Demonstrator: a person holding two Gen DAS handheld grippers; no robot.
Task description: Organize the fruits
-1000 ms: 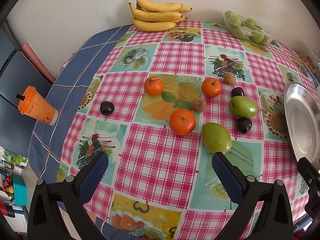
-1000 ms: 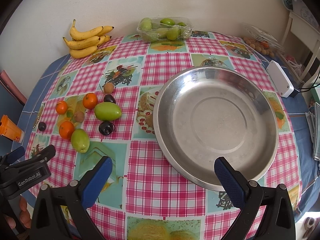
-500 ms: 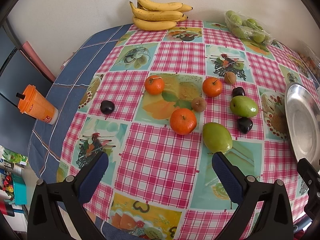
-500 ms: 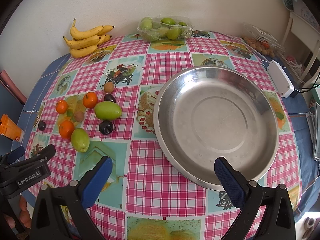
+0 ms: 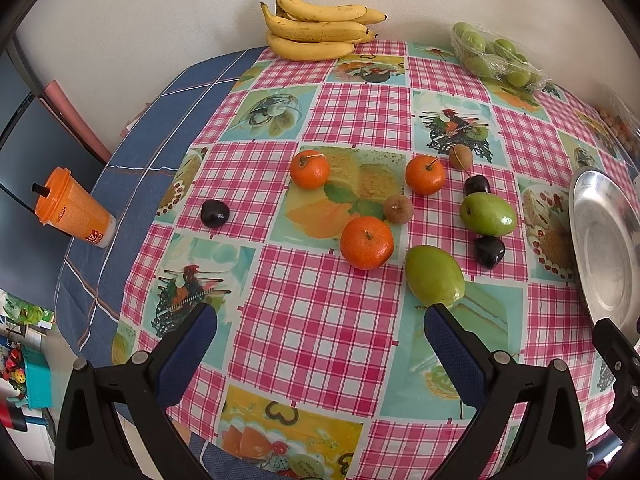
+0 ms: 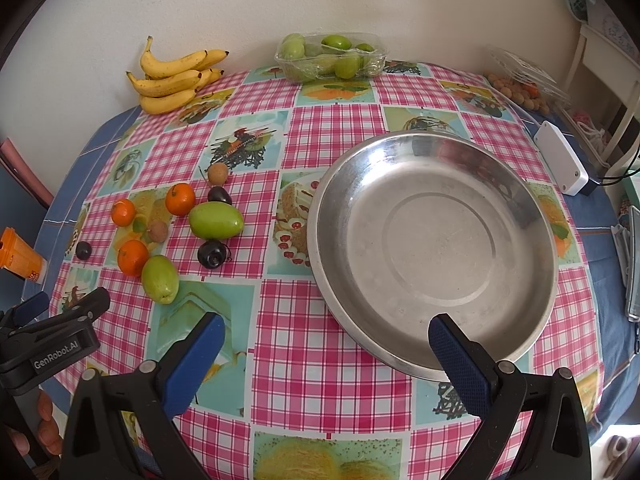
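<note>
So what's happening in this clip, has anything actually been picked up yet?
Not yet. A person holds two grippers over a checked tablecloth. The left gripper and right gripper are both open and empty. Loose fruit lies in a cluster: three oranges, two green mangoes, dark plums and small brown fruits. The steel tray beside them holds nothing. Bananas and a pack of green fruit sit by the wall.
</note>
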